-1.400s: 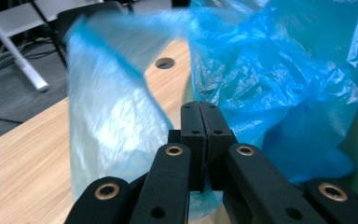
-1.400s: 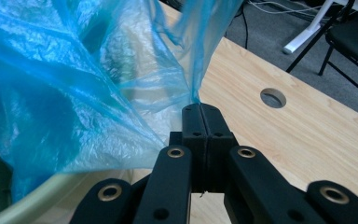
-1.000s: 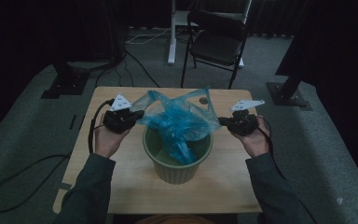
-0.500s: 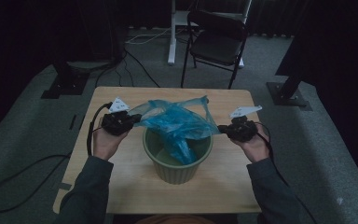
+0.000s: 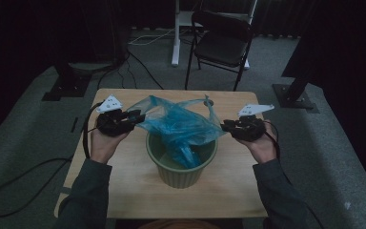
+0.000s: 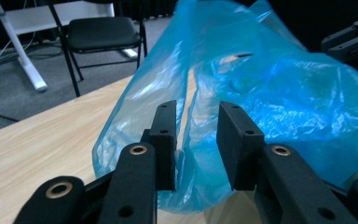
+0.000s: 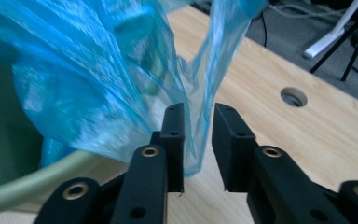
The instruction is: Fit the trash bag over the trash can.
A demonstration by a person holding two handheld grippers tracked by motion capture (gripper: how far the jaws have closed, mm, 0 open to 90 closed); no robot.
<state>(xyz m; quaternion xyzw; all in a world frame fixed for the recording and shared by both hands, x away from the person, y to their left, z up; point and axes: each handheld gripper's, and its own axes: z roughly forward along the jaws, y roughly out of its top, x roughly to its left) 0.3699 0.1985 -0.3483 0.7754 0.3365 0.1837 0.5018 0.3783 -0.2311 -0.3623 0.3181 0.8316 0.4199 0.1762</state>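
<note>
Crinkled, translucent blue plastic bag (image 5: pixel 178 126) sags into the round green pot (image 5: pixel 181 164) mid-frame, its film loose between both just-opening left gripper (image 5: pixel 136 117) and right gripper (image 5: pixel 225 126).

text: none legible | labels: none | brands: none | numbers: none | signs: none

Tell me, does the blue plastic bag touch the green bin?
Touching. In the high view the blue plastic bag hangs down inside the green bin and drapes over its rim.
</note>
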